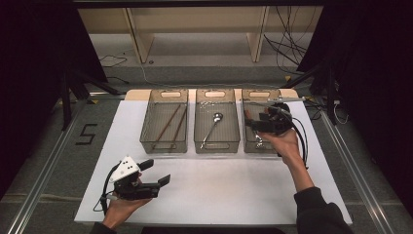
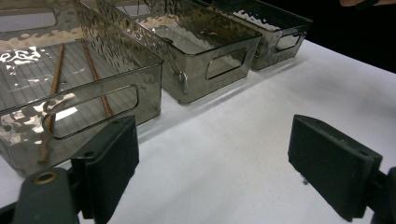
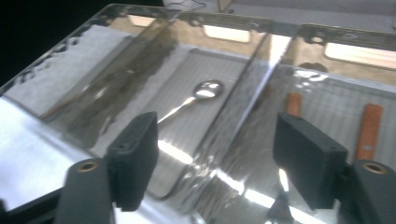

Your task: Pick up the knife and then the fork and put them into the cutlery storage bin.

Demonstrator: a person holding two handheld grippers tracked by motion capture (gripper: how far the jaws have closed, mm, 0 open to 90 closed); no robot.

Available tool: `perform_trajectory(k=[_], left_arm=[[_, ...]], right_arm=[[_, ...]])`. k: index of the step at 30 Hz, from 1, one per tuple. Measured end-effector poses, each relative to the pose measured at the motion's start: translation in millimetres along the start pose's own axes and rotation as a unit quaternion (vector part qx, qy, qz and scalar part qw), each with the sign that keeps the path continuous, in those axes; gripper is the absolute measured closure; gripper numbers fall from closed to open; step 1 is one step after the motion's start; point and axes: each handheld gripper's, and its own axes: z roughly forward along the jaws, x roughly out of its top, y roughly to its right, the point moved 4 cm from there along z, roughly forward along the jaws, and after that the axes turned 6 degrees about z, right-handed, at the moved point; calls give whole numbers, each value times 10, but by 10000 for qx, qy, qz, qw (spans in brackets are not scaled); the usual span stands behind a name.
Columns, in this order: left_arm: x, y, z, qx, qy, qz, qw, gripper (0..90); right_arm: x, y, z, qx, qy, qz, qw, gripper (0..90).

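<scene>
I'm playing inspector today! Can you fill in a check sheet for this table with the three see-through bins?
Surface: white table, bare at the front.
Job's things: three clear bins; left bin holds two chopsticks, middle bin a spoon, right bin wooden-handled pieces.
Clutter: nothing seen.
Grippers: left tongs open, empty, low over the table; right tongs open, empty, over the right bin.
Cables: black cable trails from the right tongs; more on the floor behind.
Surroundings: wooden shelf frame, dark sides.

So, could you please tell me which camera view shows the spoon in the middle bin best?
The right gripper view: the spoon lies close, its bowl and handle clear through the middle bin. The high view shows the whole spoon, but small. The left gripper view gives just a glimpse of metal behind the bin's rippled wall.
</scene>
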Motion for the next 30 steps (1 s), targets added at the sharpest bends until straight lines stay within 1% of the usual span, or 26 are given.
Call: perform_trajectory(k=[3,6,10,11,17,20,22,27,30], left_arm=[[-2,-4,-1,1,2,-11,10000,159],[0,-2,-1,-4,-1,-12,10000,158],[3,5,-3,-31,-9,-21,10000,157],[4,6,-2,-35,-7,-27,10000,157],[2,12,8,-45,14,-37,10000,156],[-3,12,11,-52,-19,-7,10000,156],[-4,12,12,-61,-23,-11,10000,156],[-7,19,13,-96,-41,-34,9999,156],[-8,24,15,-99,-47,-23,9999,156]], right_arm=[[-59,-85,-76,203,101,-56,9997,271],[-106,-169,-148,352,216,-145,9990,252],[-210,-283,-236,531,302,-301,9977,241],[-244,-306,-247,567,287,-330,9974,235],[-444,-406,-296,698,282,-422,9963,218],[-521,-425,-312,694,285,-497,9959,207],[-561,-437,-325,730,292,-484,9957,204],[-662,-480,-362,849,416,-537,9941,200],[-747,-502,-388,859,479,-588,9934,199]])
